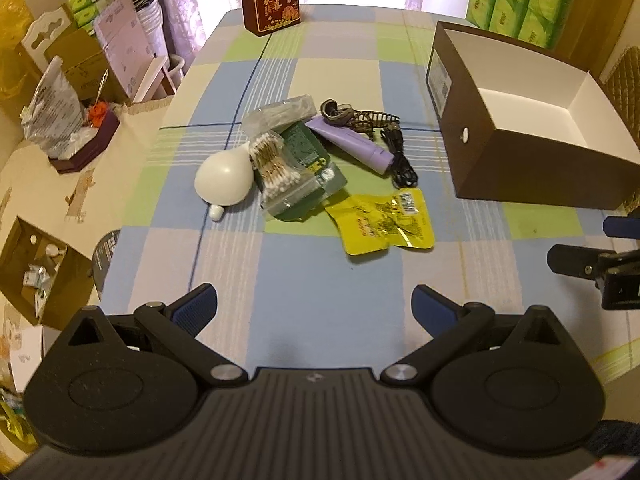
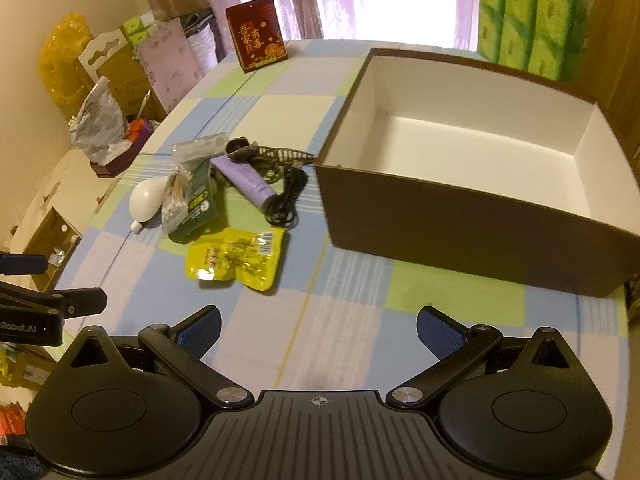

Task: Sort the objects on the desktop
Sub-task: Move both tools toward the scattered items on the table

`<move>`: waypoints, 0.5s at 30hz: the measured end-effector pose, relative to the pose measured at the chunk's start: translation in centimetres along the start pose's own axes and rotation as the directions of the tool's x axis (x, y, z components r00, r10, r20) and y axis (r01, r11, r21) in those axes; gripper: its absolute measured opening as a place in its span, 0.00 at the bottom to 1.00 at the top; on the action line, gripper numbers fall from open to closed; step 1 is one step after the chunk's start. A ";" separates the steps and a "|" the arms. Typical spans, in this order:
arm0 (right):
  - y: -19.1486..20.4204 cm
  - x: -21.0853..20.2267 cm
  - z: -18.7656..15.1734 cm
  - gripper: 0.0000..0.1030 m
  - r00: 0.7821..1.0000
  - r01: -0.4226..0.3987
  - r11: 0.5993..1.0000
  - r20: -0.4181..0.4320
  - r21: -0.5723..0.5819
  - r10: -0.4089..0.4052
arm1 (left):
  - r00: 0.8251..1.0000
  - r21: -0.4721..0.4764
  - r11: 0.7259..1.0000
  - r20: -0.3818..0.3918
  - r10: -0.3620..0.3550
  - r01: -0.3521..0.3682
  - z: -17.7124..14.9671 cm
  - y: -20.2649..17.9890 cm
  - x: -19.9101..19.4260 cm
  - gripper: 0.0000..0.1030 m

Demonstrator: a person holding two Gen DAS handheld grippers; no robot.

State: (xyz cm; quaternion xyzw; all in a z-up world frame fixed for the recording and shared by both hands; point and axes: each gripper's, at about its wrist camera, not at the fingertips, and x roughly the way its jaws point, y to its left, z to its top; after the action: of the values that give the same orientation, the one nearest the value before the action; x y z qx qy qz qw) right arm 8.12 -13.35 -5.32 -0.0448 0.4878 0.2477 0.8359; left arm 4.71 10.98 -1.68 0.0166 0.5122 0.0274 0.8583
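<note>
Both claws spread wide, empty, hovering over the near edge of the checked tablecloth [image 1: 320,280]: left gripper [image 1: 314,308] facing the pile, right gripper [image 2: 318,330] facing bare cloth between pile and box. Nothing sorted yet, apparently; brown box [image 2: 460,220] open, white inside, no contents visible. Pile, left to right: white bulb-shaped bottle [image 1: 224,178] lying on its side, cap toward the near edge, touching the clear bag of cotton swabs [image 1: 276,168]; risk there of rolling off toward the left table edge if nudged, round body giving smooth pads little purchase. Swab bag stacked on a green packet [image 1: 316,164], another clear bag [image 1: 286,110] behind; risk of pinching only loose film, or of lifting two layers together and shedding one mid-carry. Purple tube [image 1: 352,144] crossing the middle, a brown claw hair clip [image 1: 360,118] resting against its far end, a black coiled cable [image 1: 400,156] just beside its cap; risk of clip teeth or cable loops snagging and dragging neighbours along. Yellow foil snack pouch [image 1: 384,220] lying flat and apart, nearest both claws; risk of fingers sliding over the slick flat foil without getting under an edge. Box standing right of the pile, its wall tall; risk of a carried item clipping the rim on a low approach.
</note>
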 end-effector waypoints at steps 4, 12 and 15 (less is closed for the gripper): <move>1.1 0.9 0.4 0.98 1.000 -0.006 1.000 -0.003 0.018 0.006 | 1.000 0.035 0.999 0.014 -0.002 0.002 0.3 1.5 0.8 0.99; 3.3 3.1 0.9 0.98 1.000 -0.008 0.998 -0.007 0.058 0.009 | 0.999 0.101 0.994 0.037 -0.035 0.031 1.2 4.5 2.6 0.99; 4.0 4.2 1.1 0.98 1.000 -0.008 0.997 -0.015 0.071 0.009 | 0.998 0.128 0.991 0.048 -0.050 0.044 1.7 5.5 3.4 0.99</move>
State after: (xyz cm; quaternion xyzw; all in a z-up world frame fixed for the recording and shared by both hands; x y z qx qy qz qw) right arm 8.83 -7.96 -7.61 -0.0148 0.5030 0.2332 0.8321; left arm 7.68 16.74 -3.58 0.0596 0.4910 -0.0258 0.8688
